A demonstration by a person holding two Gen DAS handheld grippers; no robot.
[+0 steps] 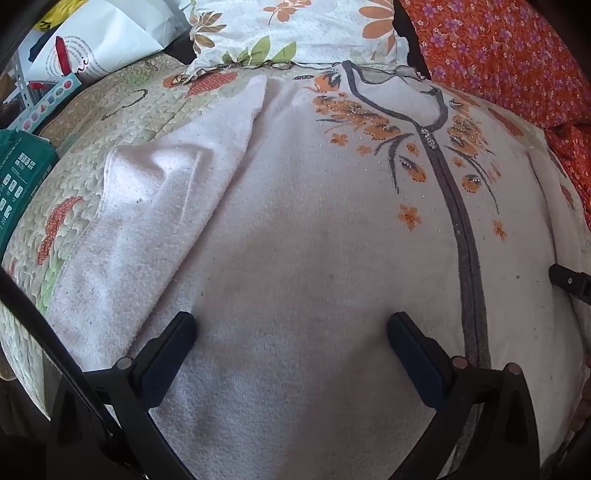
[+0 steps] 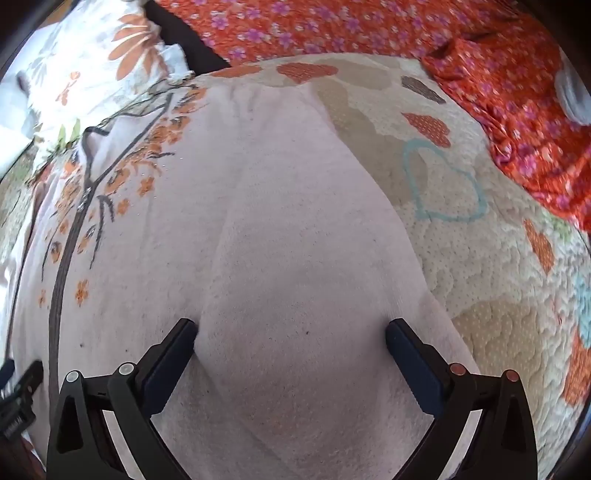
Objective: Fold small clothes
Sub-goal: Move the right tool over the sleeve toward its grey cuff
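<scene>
A pale pink top [image 1: 314, 240] with a grey zip placket and orange flower print lies flat on a quilted bedspread [image 1: 74, 192]. Its left sleeve [image 1: 155, 206] lies spread out to the left. My left gripper [image 1: 291, 328] is open, its tips resting on or just above the top's front panel. The other gripper's black tip [image 1: 569, 282] shows at the right edge. In the right wrist view the top [image 2: 155, 229] lies to the left and its right sleeve [image 2: 295, 258] runs down the middle. My right gripper [image 2: 291, 336] is open, straddling that sleeve.
A white floral pillow [image 1: 295, 29] lies at the top's far end. Orange floral fabric [image 2: 369, 26] lies along the far and right sides. Bags and a green packet [image 1: 18, 177] sit at the left. The quilt [image 2: 498, 277] shows heart patches to the right.
</scene>
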